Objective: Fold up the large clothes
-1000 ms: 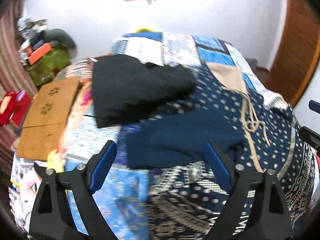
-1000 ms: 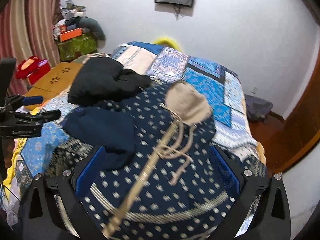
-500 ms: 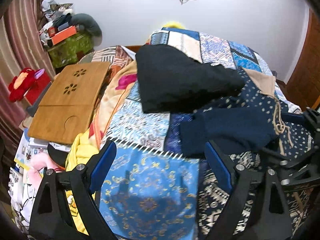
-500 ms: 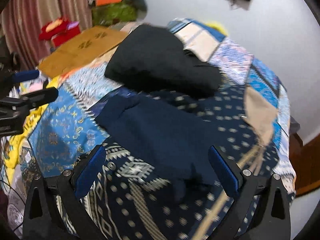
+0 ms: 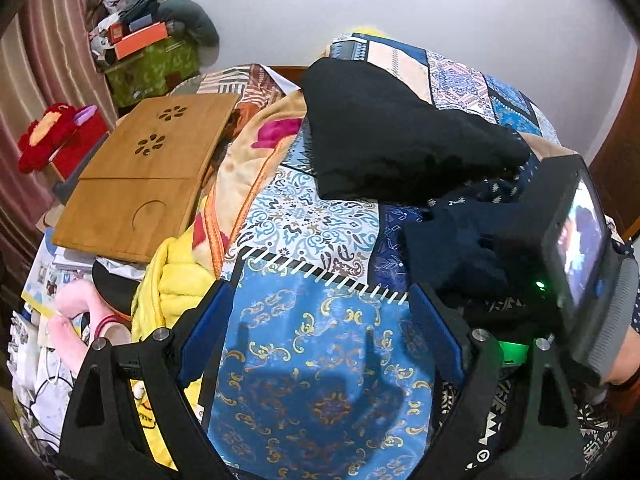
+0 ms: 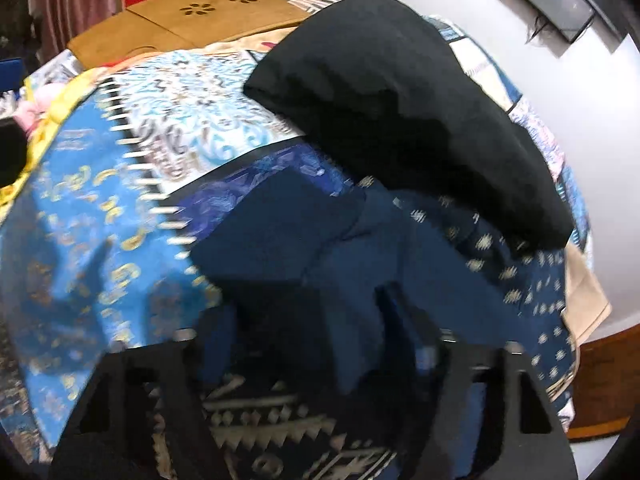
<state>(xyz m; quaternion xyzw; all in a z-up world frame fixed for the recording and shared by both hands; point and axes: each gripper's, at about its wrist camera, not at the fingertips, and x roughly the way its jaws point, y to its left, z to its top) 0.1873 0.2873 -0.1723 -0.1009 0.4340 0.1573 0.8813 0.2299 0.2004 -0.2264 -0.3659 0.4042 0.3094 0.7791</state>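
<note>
A: What is the right tool (image 6: 316,340) doing?

B: Its jaws have just been closing, and a fold of the navy garment (image 6: 320,240) lies between them. The picture is smeared, so whether the pads already press on the cloth I cannot tell.

A: And the left tool (image 5: 320,332)?

B: Wide apart, holding nothing, poised over the blue and gold panel of the patchwork bedspread (image 5: 320,360).

A: Where does the navy garment lie?

B: On the bed, just right of the left tool in that tool's view. Part of it has a pale dotted print.

A: Anything on it?

B: The black garment (image 5: 400,140) lies folded behind it, its near edge overlapping the navy cloth.

A: Further out?

B: A wooden lap desk (image 5: 148,176) lies at the bed's left side, beside a yellow blanket (image 5: 172,280), with a red plush toy (image 5: 48,136) beyond.
</note>
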